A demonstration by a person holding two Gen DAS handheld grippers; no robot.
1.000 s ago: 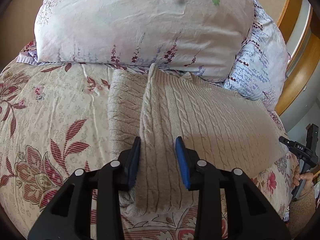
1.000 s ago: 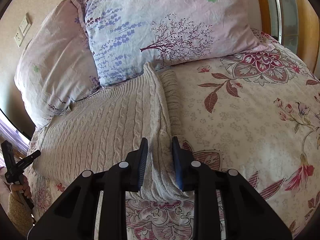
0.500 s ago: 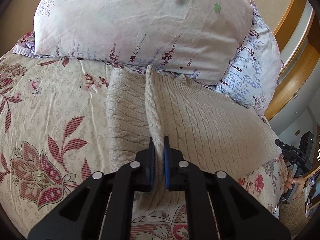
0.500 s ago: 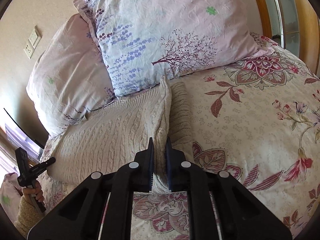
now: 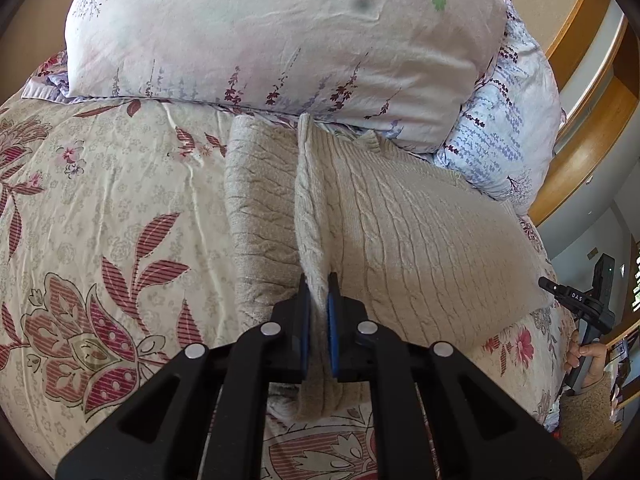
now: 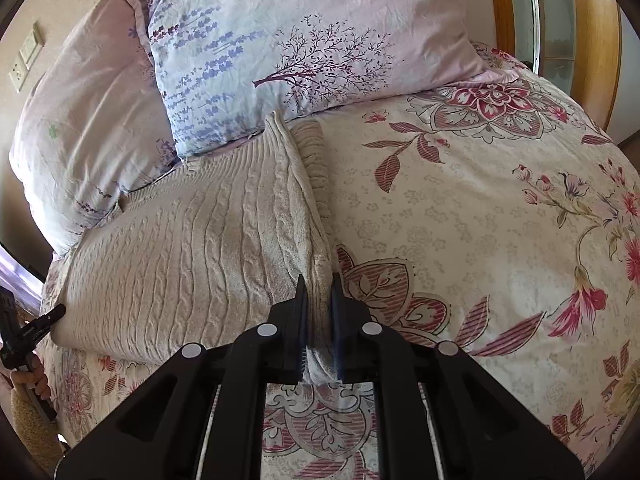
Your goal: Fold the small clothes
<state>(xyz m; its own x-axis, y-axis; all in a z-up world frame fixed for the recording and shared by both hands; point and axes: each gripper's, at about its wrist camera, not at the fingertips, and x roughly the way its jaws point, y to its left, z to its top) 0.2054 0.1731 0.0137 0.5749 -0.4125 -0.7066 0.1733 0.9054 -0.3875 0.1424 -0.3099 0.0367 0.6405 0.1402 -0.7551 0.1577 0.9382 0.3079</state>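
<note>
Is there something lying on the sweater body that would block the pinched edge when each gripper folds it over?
Nothing visible does. The left gripper and right gripper are each shut on a raised edge of the cream sweater, and its flat cable-knit body is bare. The pillows only border its far end.

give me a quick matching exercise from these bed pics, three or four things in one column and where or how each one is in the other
Things:
1. cable-knit sweater
2. left hand-held gripper
3. tree-print pillow
4. wall outlet

Descriptions:
a. on the wall, far left of the right wrist view
b. propped at the head of the bed
c. lying on the floral quilt
d. shut on a raised knit fold

Pairs: 1-c, 2-d, 3-b, 4-a
</note>
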